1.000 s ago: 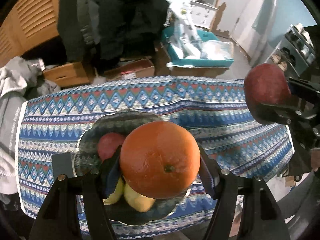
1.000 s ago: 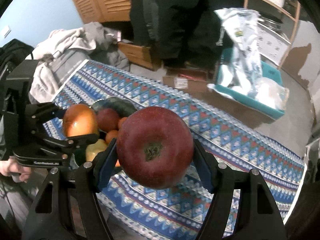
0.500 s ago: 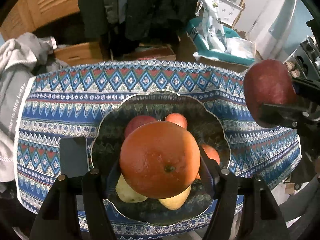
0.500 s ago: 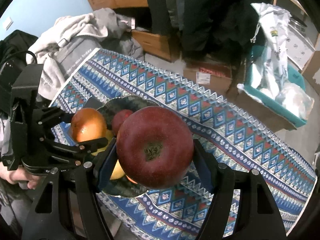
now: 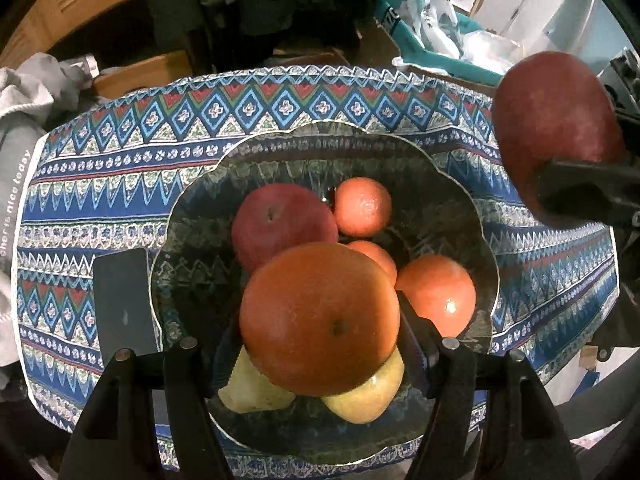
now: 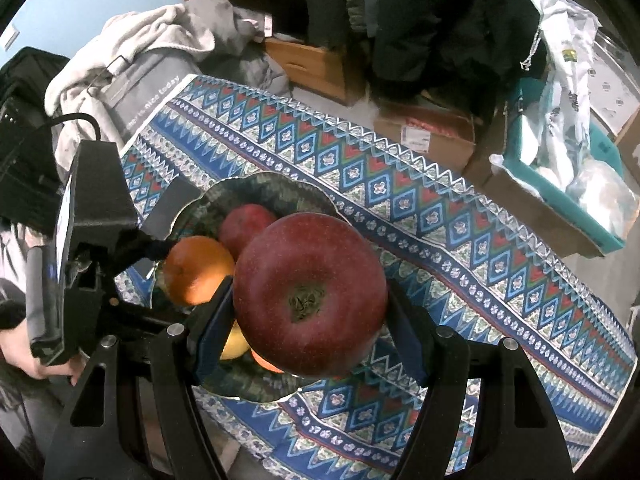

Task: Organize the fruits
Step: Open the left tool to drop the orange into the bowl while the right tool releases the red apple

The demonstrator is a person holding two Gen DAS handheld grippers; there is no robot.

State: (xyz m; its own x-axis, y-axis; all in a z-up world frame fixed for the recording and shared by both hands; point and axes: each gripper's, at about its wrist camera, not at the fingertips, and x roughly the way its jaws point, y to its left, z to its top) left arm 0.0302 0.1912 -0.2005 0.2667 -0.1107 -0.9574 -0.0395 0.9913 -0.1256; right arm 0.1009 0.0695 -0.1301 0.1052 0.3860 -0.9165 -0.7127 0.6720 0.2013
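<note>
Over the glass bowl, in the left wrist view, the left gripper was clamped on a large orange, its two fingers pressed against the fruit's sides. Beneath it the bowl held a red apple, three smaller oranges and two yellow fruits, all on a patterned tablecloth, with a dark card lying just beside the bowl's left rim. At the right edge the dark red apple showed in the other tool's grip. From the right wrist view, the right gripper was closed on that dark red apple, stem end toward the camera, held above the bowl's near right rim. To the left, the left gripper held the orange over the bowl.
</note>
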